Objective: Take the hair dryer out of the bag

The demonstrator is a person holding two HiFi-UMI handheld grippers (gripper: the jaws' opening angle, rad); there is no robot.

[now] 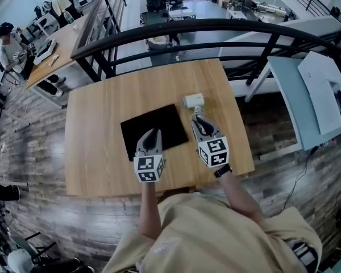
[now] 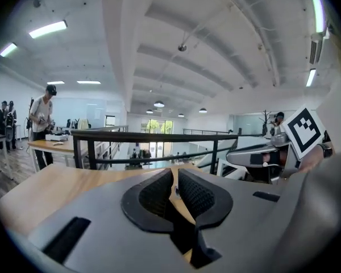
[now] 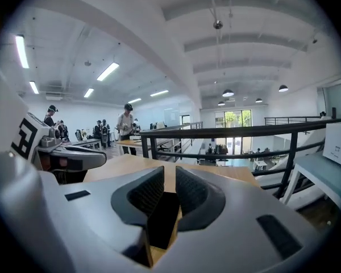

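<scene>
In the head view a flat black bag (image 1: 153, 131) lies in the middle of a wooden table (image 1: 96, 152). The white hair dryer (image 1: 194, 101) rests on the bare tabletop just beyond the bag's far right corner, outside the bag. My left gripper (image 1: 152, 134) hovers over the bag's near edge, its jaws (image 2: 174, 178) all but touching and holding nothing. My right gripper (image 1: 198, 120) hovers just short of the hair dryer, to the right of the bag. Its jaws (image 3: 170, 175) stand a narrow gap apart with nothing between them. Both point nearly level, out over the table.
A black railing (image 1: 176, 27) curves past the table's far edge, with a lower floor beyond it. A pale desk with a white monitor (image 1: 318, 90) stands to the right. People work at desks to the far left (image 1: 11, 44). Wood-plank floor surrounds the table.
</scene>
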